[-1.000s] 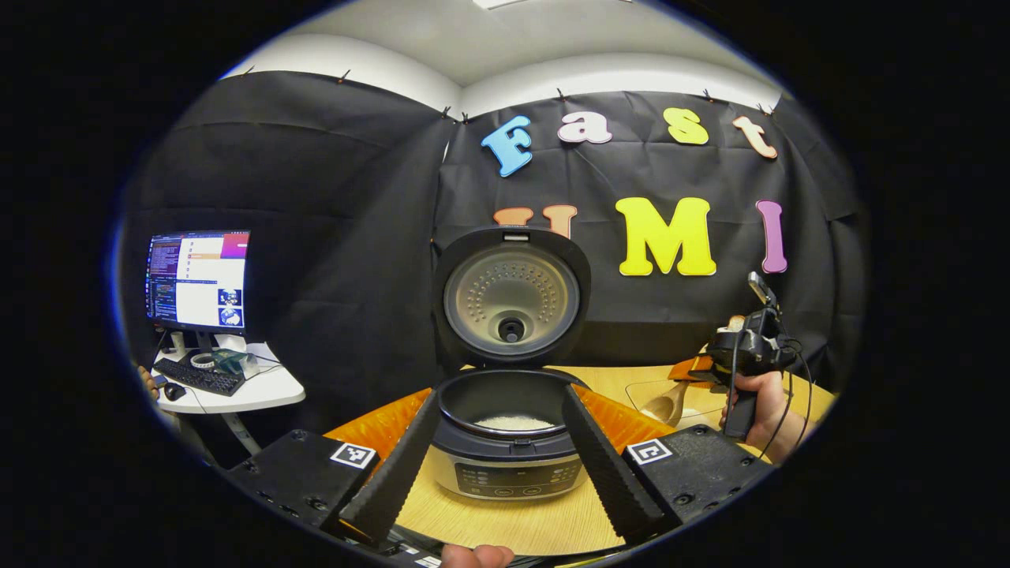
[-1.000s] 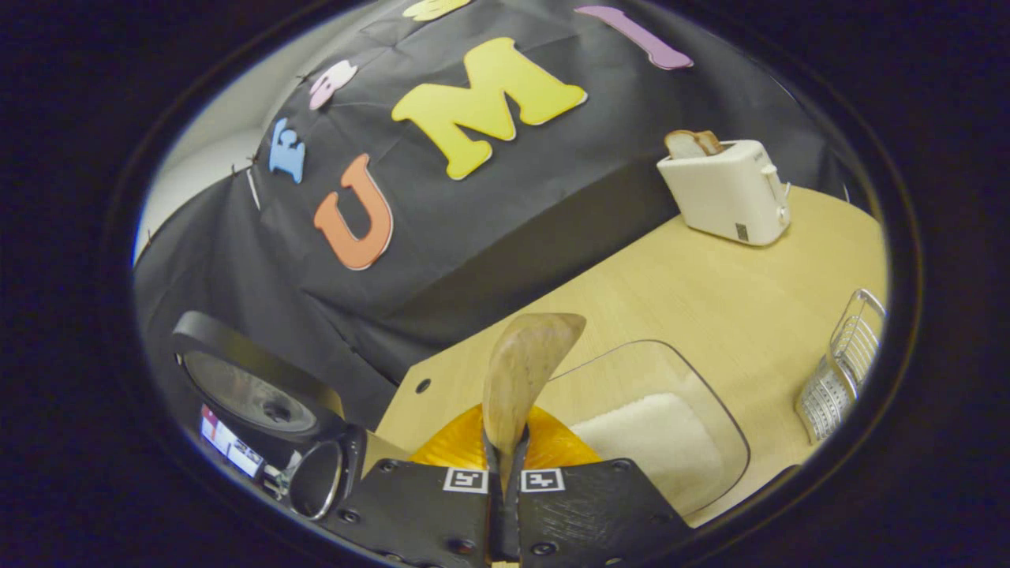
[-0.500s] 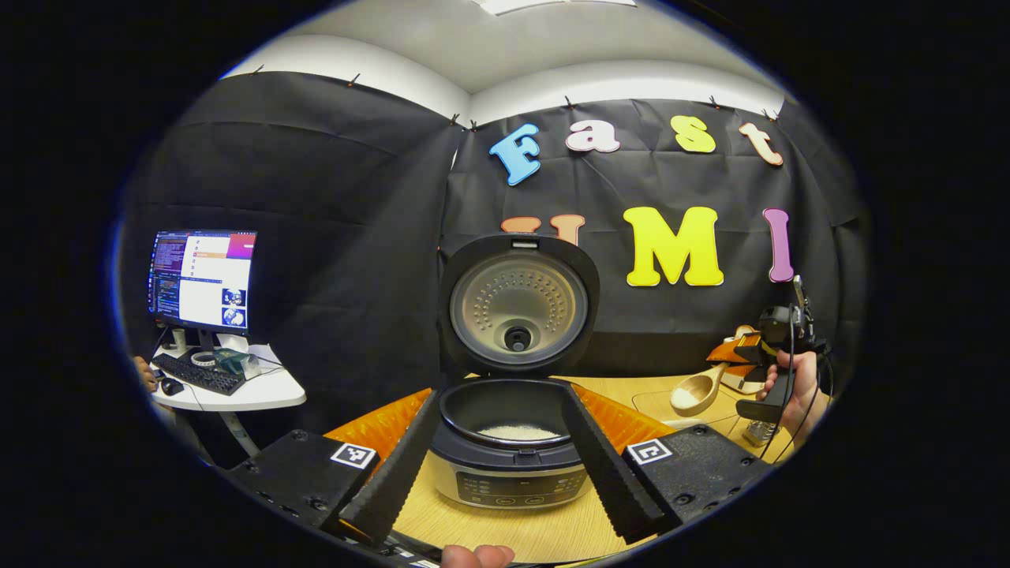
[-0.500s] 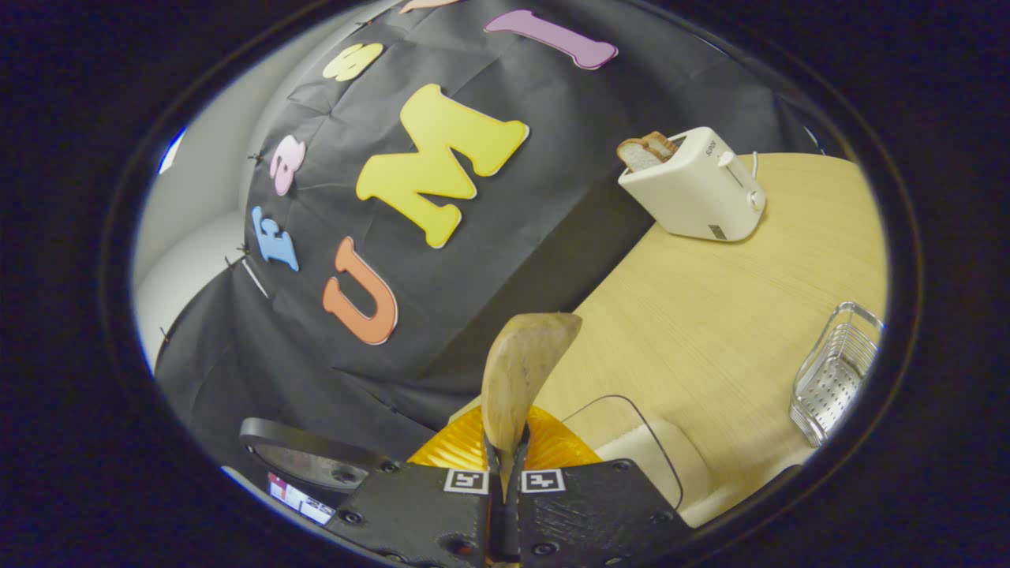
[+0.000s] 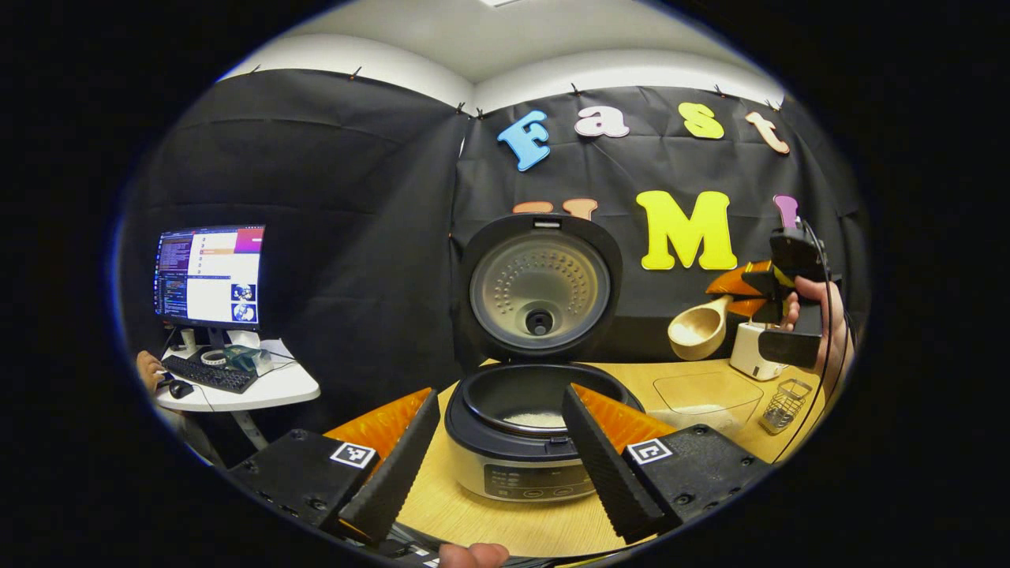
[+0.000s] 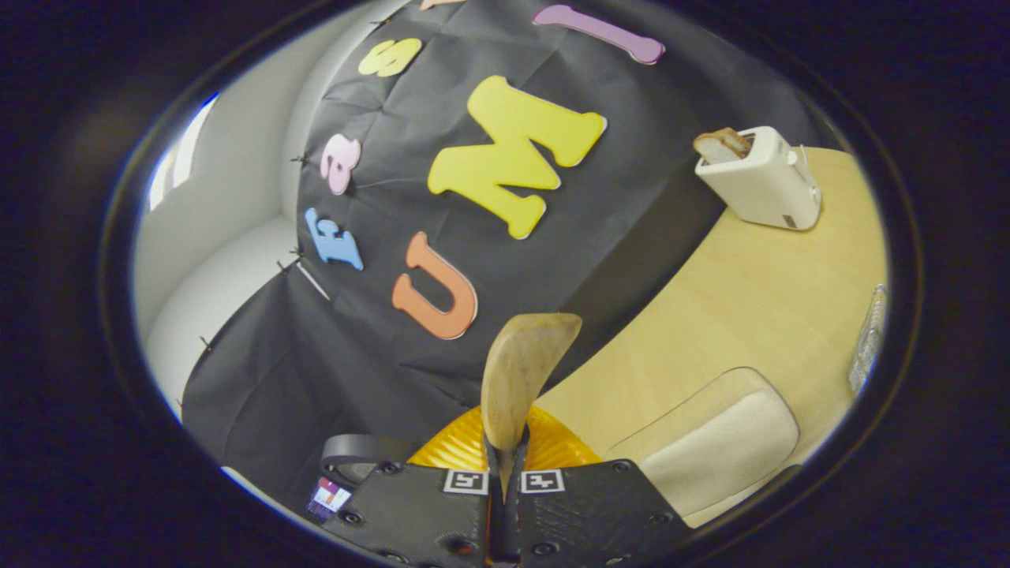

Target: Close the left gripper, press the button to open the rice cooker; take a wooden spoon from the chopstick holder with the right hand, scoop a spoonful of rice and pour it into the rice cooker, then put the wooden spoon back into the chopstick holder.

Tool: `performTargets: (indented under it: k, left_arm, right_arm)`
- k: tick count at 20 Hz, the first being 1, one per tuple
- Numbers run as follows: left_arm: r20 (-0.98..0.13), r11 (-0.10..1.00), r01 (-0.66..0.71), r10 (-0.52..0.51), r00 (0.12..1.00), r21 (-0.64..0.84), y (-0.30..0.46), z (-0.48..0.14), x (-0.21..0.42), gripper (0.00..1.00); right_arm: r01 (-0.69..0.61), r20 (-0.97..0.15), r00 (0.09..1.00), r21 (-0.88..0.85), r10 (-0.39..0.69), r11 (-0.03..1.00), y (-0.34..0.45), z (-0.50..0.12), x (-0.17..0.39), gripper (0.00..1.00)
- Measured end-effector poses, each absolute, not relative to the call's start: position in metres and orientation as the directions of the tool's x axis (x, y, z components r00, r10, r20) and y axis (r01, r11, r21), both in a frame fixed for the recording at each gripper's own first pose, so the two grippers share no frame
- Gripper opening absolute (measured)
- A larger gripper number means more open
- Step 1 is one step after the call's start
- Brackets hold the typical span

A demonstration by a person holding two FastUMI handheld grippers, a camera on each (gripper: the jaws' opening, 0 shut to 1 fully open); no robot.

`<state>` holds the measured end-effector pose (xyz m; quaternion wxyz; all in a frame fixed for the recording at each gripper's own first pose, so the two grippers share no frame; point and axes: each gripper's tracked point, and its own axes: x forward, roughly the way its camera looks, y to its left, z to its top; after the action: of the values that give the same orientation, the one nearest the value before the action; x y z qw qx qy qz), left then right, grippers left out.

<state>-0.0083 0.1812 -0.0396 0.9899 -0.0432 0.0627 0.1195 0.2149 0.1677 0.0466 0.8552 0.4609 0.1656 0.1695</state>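
Wooden spoon (image 6: 517, 379) clamped in right gripper (image 6: 505, 473); bowl ahead.

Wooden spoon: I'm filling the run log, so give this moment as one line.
right gripper: shut on wooden spoon, raised | left gripper: open | rice cooker: lid open, rice inside | chopstick holder: on table

A white toaster (image 6: 761, 188) holding bread stands on the wooden table (image 6: 710, 300); a monitor (image 5: 208, 274) glows.
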Motion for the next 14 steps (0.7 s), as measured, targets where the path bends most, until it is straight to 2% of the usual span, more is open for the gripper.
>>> performTargets:
  k: [6, 14]
  left_arm:
    - [-0.133, 0.967, -0.247, 0.238, 0.962, -0.058, 0.196, -0.041, -0.013, 0.99]
    - [-0.134, 0.961, -0.272, 0.263, 0.955, -0.051, 0.213, -0.042, -0.019, 0.99]
  right_arm:
    - [-0.256, -0.102, 0.841, 0.789, 0.531, 0.558, 0.259, 0.063, 0.201, 0.0]
    - [-0.381, -0.116, 0.842, 0.563, 0.527, 0.733, 0.313, 0.054, 0.202, 0.0]
